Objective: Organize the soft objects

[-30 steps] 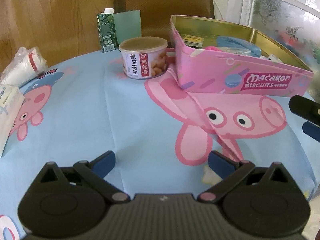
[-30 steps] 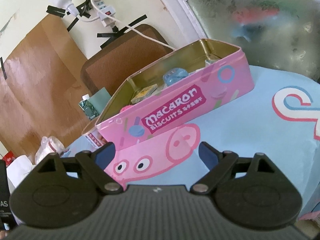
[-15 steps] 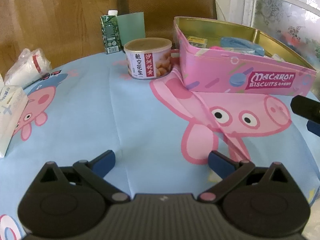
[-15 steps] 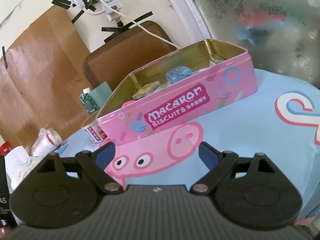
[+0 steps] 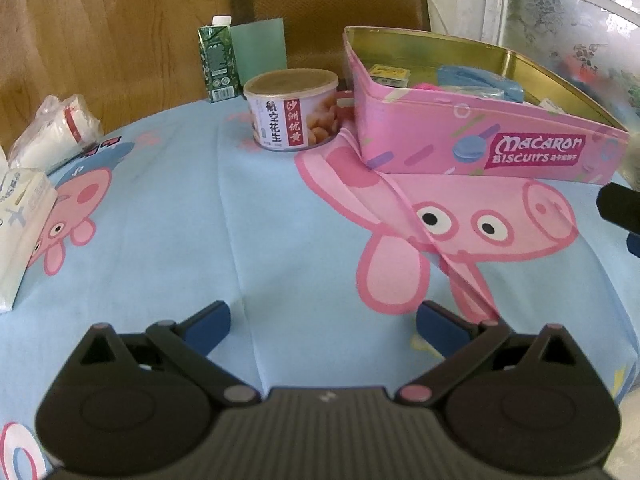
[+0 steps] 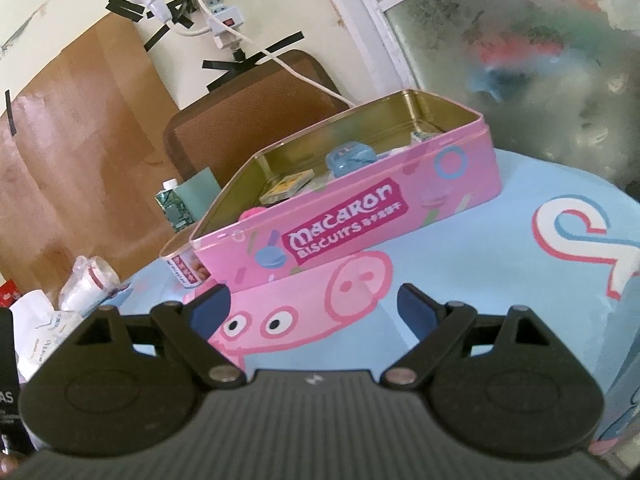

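A pink "Macaron Biscuits" tin [image 5: 472, 148] stands open on the blue cartoon-pig tablecloth; it also shows in the right wrist view [image 6: 360, 216]. Inside lie a blue soft item [image 5: 480, 80], a pink item [image 5: 426, 86] and a small yellow packet [image 5: 390, 73]. The blue item [image 6: 351, 159] and yellow packet [image 6: 286, 188] show in the right wrist view too. My left gripper [image 5: 322, 324] is open and empty, low over the cloth in front of the tin. My right gripper [image 6: 314, 306] is open and empty, tilted, near the tin's front side.
A peanut can [image 5: 294, 110] stands left of the tin, a green carton [image 5: 218, 64] behind it. A plastic-wrapped white bundle [image 5: 56, 132] and a tissue pack [image 5: 20, 236] lie at the left edge. A brown chair back [image 6: 248, 112] stands behind the table.
Both grippers have drawn slightly back and shifted; the tin and can sit a little further right in the left wrist view. Both grippers stayed open and empty.
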Motion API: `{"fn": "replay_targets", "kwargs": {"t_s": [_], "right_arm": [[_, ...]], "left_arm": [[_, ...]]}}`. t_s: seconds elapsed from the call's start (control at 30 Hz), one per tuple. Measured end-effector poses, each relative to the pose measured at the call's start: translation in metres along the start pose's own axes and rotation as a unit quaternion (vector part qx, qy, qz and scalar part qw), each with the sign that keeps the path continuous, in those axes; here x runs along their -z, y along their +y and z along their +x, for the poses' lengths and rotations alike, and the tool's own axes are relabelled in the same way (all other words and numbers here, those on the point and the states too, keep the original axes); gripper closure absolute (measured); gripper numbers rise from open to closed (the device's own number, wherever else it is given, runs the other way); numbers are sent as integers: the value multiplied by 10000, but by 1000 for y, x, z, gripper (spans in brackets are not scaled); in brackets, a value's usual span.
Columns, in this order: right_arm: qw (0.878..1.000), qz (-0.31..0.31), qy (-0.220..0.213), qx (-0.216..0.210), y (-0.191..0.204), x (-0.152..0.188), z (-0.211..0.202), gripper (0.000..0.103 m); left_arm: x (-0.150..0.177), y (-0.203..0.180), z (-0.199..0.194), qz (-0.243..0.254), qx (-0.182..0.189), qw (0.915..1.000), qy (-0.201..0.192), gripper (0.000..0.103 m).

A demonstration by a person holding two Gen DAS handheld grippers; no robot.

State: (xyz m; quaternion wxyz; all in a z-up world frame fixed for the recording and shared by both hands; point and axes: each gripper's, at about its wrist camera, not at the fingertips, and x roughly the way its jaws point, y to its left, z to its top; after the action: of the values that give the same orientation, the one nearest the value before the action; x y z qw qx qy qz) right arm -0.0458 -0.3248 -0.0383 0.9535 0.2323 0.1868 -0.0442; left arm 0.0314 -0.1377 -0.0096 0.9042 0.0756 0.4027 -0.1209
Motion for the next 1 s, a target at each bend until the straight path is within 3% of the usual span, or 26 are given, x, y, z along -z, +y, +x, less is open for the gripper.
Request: {"fn": "replay_targets", "kwargs": {"t_s": [0.5,1.0], "right_arm": [[9990,-365,-214,-151,22,7,-21,11],[9987,-423,-179,-227,19,12,-15,11]], "left_arm": [[7,26,-9,-493,274,9983,-141,0],[6,15,-5,-257,-174,9995,-35,0]]}}
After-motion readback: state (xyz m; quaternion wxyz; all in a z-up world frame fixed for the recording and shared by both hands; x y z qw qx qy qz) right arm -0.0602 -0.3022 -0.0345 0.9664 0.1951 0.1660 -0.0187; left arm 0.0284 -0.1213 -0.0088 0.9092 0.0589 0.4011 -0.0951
